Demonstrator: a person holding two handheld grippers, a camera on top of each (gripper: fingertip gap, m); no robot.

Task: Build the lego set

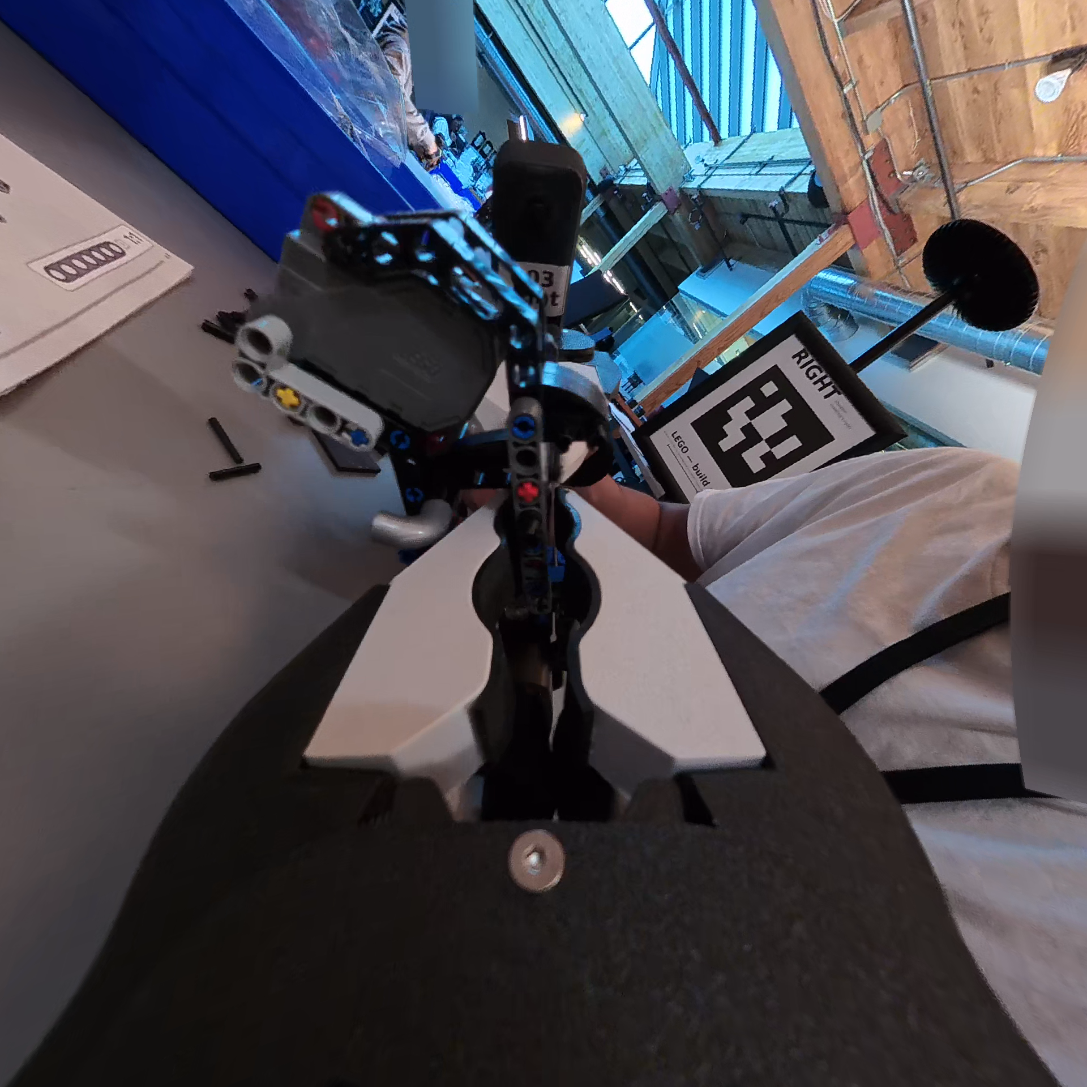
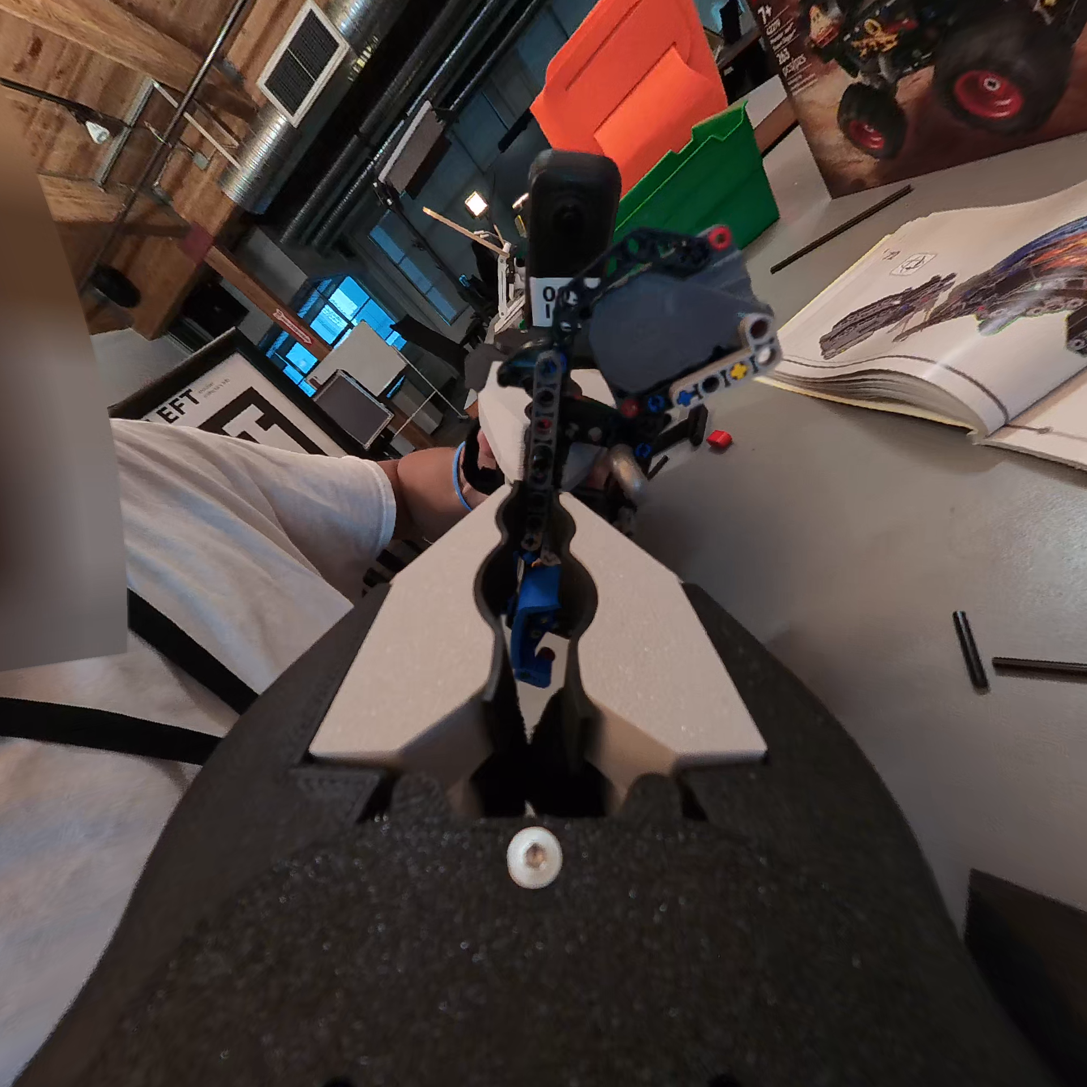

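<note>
The lego model (image 1: 412,353) is held off the table (image 1: 117,588) by its black beams, clamped from opposite ends between the nearly shut left gripper (image 1: 532,553) and right gripper (image 2: 538,529), with loose black axles (image 2: 970,650) lying near the open booklet (image 2: 941,353).

Grey table (image 2: 882,559): booklet (image 2: 941,364), black axles (image 2: 970,650).

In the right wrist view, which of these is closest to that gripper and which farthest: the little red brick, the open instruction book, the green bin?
From the right gripper, nearest first:
1. Red brick, on the table just right of the held model.
2. Instruction book, open, farther right.
3. Green bin, at the back of the table.
</note>
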